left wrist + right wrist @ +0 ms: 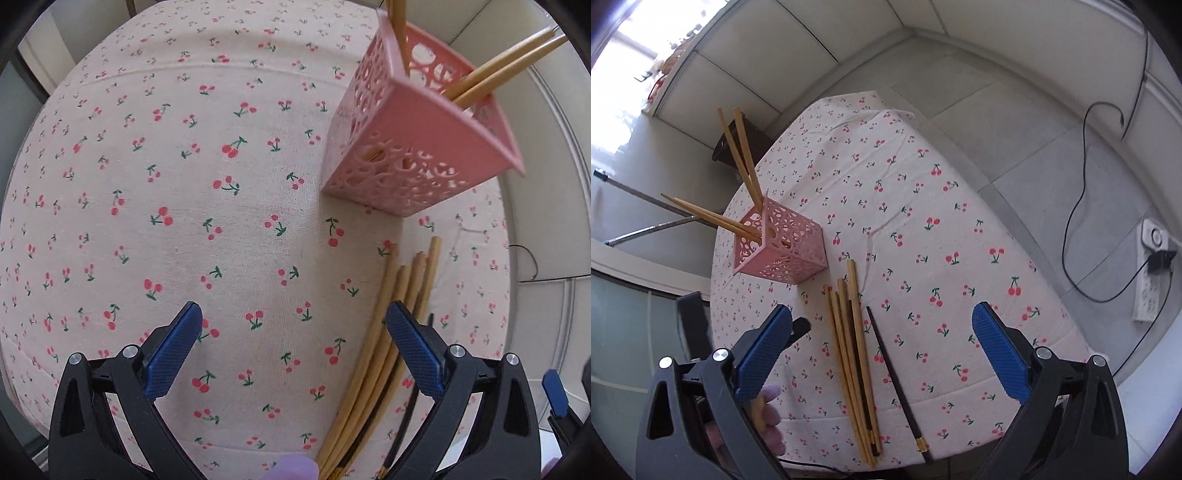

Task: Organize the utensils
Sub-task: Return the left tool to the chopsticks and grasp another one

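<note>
A pink openwork basket [781, 245] stands upright on the cherry-print tablecloth [923, 229], at centre left of the right wrist view and in the upper right of the left wrist view, with four tan bamboo chopsticks [738, 147] leaning out of its open top in two pairs. Just below the basket, loose on the cloth, lies a bundle of tan chopsticks [849, 354] with one dark chopstick among them, and a second dark chopstick [897, 387] with a gold band lies apart just to the right, all running toward the lower edge of the frame. The right gripper [882, 347] points steeply down over this bundle, its blue-padded jaws spread wide with nothing between the pads. The left gripper [293, 345] also points down at the cloth, jaws fully apart and empty; its right finger overlaps the bundle in the lower right of its own view. Fingers of a hand [772, 417] show at the lower left of the right wrist view, behind the jaw. The worktop is small and fully draped; around it are a pale tiled floor [1052, 155], a black cable [1082, 206] and a white power strip [1150, 280] at far right, and a bright window at upper left.
</note>
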